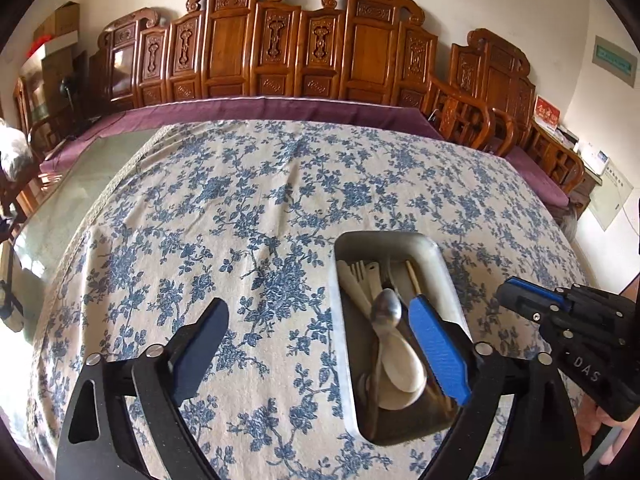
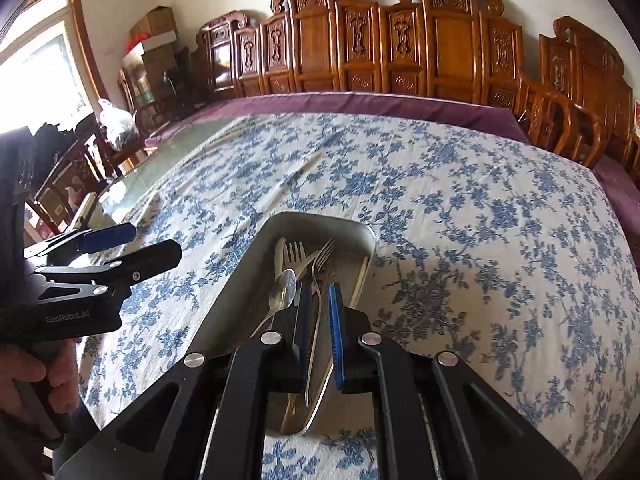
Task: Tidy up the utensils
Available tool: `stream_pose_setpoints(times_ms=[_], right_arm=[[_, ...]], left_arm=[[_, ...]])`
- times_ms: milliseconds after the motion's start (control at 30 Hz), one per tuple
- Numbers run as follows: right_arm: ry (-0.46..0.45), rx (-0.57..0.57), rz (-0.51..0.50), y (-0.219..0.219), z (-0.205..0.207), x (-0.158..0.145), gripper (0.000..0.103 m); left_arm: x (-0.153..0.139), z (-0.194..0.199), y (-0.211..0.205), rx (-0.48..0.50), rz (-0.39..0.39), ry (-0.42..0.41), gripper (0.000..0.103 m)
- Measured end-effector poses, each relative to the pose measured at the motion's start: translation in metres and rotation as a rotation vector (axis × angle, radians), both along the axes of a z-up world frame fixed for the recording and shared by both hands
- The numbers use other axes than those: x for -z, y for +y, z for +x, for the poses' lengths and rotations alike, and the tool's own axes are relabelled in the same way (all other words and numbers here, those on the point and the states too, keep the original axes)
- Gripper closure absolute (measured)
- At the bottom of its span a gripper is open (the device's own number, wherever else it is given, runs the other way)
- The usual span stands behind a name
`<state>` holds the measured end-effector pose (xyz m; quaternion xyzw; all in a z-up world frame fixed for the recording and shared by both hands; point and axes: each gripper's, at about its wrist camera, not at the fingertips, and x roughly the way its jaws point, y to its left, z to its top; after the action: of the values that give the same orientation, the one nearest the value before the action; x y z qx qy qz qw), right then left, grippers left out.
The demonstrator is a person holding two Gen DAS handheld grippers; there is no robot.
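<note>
A metal tray (image 1: 384,237) (image 2: 236,300) sits on the blue-flowered tablecloth (image 1: 240,216). In it lie a metal spoon (image 1: 386,306) (image 2: 283,288), a white ceramic spoon (image 1: 402,376), a metal fork (image 2: 325,252), pale plastic cutlery (image 1: 356,276) and chopsticks (image 2: 362,280). My left gripper (image 1: 320,304) (image 2: 156,240) stands wide open and empty, its right finger over the tray and its left finger over the cloth. My right gripper (image 2: 318,286) (image 1: 505,290) hovers above the tray with its blue pads nearly together. It holds nothing; the fork shows through the slit, lying in the tray below.
Carved wooden chairs (image 1: 280,52) line the far wall behind a purple cloth (image 1: 260,110). Bare glass tabletop (image 1: 60,200) shows left of the tablecloth. A person's hand (image 2: 20,368) grips the left tool. Boxes (image 2: 156,36) and a plastic bag (image 2: 118,124) stand at the far left.
</note>
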<state>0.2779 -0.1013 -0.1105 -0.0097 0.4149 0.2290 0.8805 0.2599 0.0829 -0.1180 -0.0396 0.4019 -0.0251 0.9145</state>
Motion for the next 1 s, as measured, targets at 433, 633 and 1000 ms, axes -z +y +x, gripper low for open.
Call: stream_pose_setpoints(times_ms=[433,633,1000], right_arm=[[-0.101,0.069,0.033,-0.058,-0.062,-0.045,0.057],[-0.147,0.118,0.026,-0.078,-0.087,-0.06,0.024],[-0.201,0.186,0.011,-0.107,-0.13,-0.079,0.003]], left_arm=[[-0.039,-0.048,-0.031,0.026,-0.012,-0.077,0.008],[-0.052,-0.072,-0.049,0.049,0.013,-0.087,0.008],[-0.068,-0.118,-0.075,0.065,0.033,-0.116,0.008]])
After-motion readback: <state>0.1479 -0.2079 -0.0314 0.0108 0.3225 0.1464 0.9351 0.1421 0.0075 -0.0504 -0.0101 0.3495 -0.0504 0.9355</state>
